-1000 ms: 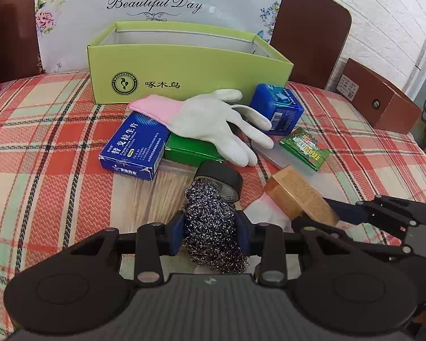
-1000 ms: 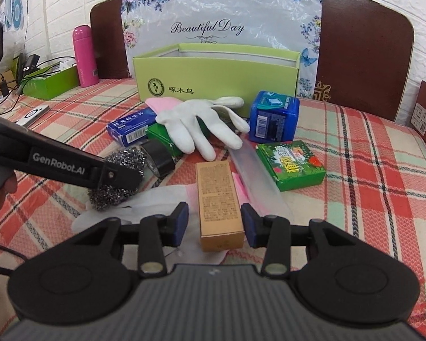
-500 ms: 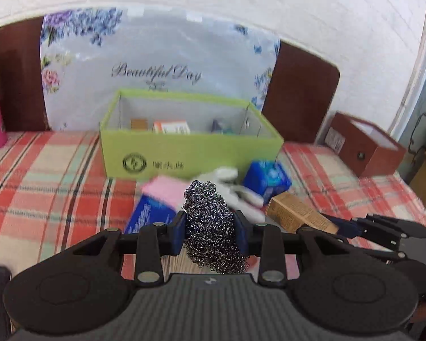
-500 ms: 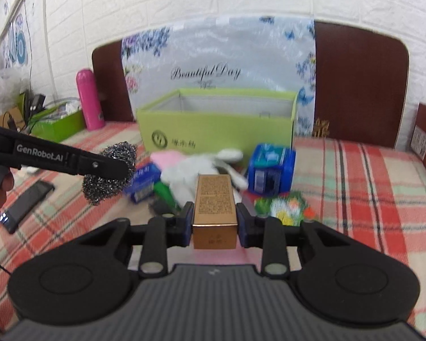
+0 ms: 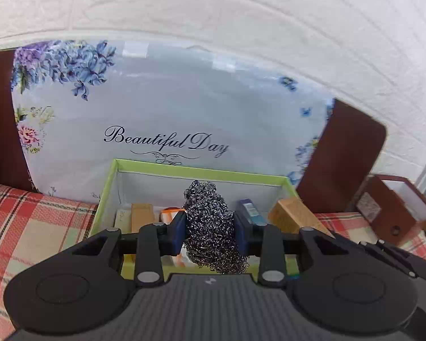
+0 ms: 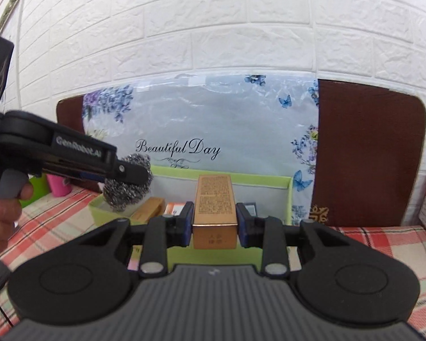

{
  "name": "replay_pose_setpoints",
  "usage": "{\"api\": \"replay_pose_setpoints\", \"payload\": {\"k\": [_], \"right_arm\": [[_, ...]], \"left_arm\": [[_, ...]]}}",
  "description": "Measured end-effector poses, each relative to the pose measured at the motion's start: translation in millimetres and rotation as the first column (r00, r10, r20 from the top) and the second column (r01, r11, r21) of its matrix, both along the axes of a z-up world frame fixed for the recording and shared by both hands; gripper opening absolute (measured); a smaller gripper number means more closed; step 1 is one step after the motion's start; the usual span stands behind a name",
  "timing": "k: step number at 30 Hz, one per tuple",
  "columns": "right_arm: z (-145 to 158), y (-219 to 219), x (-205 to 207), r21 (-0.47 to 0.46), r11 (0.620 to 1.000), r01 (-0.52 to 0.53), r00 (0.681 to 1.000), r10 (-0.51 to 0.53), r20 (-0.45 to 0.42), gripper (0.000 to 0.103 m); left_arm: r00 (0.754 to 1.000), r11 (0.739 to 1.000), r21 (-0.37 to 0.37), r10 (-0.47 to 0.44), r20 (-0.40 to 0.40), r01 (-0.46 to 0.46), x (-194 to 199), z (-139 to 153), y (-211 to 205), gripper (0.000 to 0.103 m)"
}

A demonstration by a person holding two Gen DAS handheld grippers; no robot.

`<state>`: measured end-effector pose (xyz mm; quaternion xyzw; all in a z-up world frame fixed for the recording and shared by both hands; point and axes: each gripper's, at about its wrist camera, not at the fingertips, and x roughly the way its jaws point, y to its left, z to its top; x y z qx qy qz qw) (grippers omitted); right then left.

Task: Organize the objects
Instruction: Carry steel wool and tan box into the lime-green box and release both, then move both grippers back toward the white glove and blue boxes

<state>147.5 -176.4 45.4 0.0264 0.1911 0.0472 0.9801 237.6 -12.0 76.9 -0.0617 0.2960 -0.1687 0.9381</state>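
The left claw (image 5: pixel 210 234) pinches the scrubber (image 5: pixel 211 224); the right claw (image 6: pixel 214 224) pinches a gold box (image 6: pixel 215 210). Both have risen over the green box (image 5: pixel 201 172), which holds small packs.

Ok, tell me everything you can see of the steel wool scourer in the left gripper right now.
The steel wool scourer is a dark grey, shiny tangle of coiled metal wire, squeezed into a tall lump. The left gripper is shut on it, a blue pad pressed against each side, with wire bulging above and hanging below the pads. It is held in the air over the open green box, touching nothing else. The right wrist view shows it over the box's left end, beside the gold carton that the right gripper holds.
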Motion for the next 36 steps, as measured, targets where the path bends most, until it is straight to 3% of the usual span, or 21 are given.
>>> {"api": "replay_pose_setpoints", "payload": {"k": [5, 7, 8, 9, 11, 14, 21, 28, 36], "right_arm": [[-17.0, 4.8, 55.4, 0.014, 1.0, 0.012, 0.999, -0.011, -0.045, 0.03], [-29.3, 5.4, 74.4, 0.025, 1.0, 0.013, 0.997, -0.011, -0.075, 0.033], [-34.2, 5.6, 79.2, 0.016, 1.0, 0.025, 0.996, -0.023, -0.09, 0.05], [-37.6, 5.8, 79.5, -0.002, 0.999, 0.043, 0.994, -0.043, -0.105, 0.059], [-38.4, 3.7, 67.1, -0.02, 0.999, 0.046, 0.997, -0.047, -0.065, 0.065], [-35.9, -0.5, 43.6, -0.037, 0.996, 0.076, 0.997, -0.077, -0.027, 0.088], [-22.3, -7.9, -10.3, 0.041, 0.992, 0.122, 0.991, -0.12, -0.052, 0.1], [-12.8, -2.8, -64.3, 0.039, 0.993, 0.113, 0.993, -0.112, -0.048, 0.102], [-30.7, 4.0, -106.9, 0.073, 0.993, 0.089, 0.99, -0.08, -0.12, 0.103]], "left_arm": [[1.0, 1.0, 0.01, 0.011, -0.028, -0.011, 35.1, -19.9, -0.9, 0.04], [1.0, 0.999, 0.048, 0.012, -0.018, -0.012, 41.8, -29.9, -0.3, 0.066], [0.999, 0.997, 0.075, 0.027, -0.018, -0.026, 40.5, -33.7, 1.2, 0.07], [0.999, 0.996, 0.087, 0.038, -0.008, -0.037, 36.7, -36.4, 4.3, 0.071], [0.999, 0.996, 0.072, 0.042, 0.012, -0.043, 24.1, -37.4, 13.0, 0.073], [0.996, 0.994, 0.077, 0.084, -0.009, -0.083, 8.5, -33.1, 16.2, 0.077], [0.991, 0.986, 0.105, 0.132, -0.02, -0.129, -39.6, -22.2, 6.1, 0.077], [0.989, 0.986, 0.092, 0.144, -0.042, -0.139, -82.1, -25.1, 8.0, 0.077], [0.984, 0.985, 0.066, 0.166, -0.07, -0.162, -127.6, -42.2, 27.8, 0.077]]}}
